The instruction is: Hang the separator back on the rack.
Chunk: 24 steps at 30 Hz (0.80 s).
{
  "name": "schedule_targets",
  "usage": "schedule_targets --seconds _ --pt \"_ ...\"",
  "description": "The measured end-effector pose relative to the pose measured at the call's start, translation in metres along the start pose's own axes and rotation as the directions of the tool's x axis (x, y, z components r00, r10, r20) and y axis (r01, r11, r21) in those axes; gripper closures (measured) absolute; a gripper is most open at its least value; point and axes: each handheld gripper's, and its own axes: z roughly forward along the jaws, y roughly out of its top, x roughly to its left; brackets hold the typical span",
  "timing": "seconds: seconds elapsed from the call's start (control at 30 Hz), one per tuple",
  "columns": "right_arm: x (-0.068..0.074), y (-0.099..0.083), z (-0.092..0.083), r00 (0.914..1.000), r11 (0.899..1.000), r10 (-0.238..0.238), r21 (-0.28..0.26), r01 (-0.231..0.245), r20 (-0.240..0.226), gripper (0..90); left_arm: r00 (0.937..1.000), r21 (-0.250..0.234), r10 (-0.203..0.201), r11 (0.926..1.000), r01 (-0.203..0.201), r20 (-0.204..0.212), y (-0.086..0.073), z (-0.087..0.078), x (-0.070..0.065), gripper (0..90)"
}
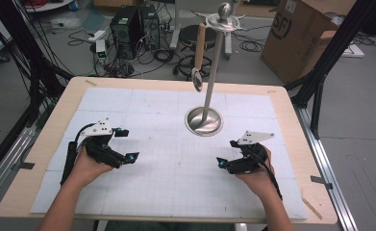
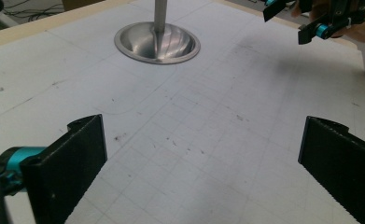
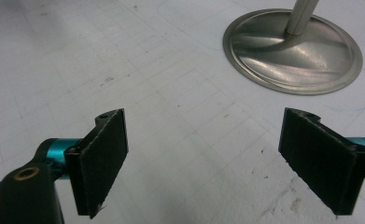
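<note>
Resting hands: both low on the white mat (image 1: 142, 192), well apart, at its near half.
Left gripper (image 1: 128, 144): jaws wide apart, nothing between them, aimed toward the stand.
Right gripper (image 1: 224, 161): jaws wide apart, empty, near the stand's base (image 3: 292, 51).
Stand (image 1: 213, 72): upright steel pole on a round base at mid-table.
Spoon (image 1: 198, 57): wooden-handled, hanging bowl-down from the stand's top, beside the pole.

Grey floor (image 1: 363, 120) — cables, cardboard box (image 1: 303, 33).
</note>
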Motion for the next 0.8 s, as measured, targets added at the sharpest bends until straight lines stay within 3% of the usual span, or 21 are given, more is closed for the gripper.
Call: schedule_targets --seconds 0.8 --pt "0.0024 0.0002 0.0033 1.0 1.0 -0.004 0.021 0.004 0.008 14.5 1.0 0.037 0.003 0.9993 -0.003 -0.005 -0.0029 0.0066 -0.0011 1.7"
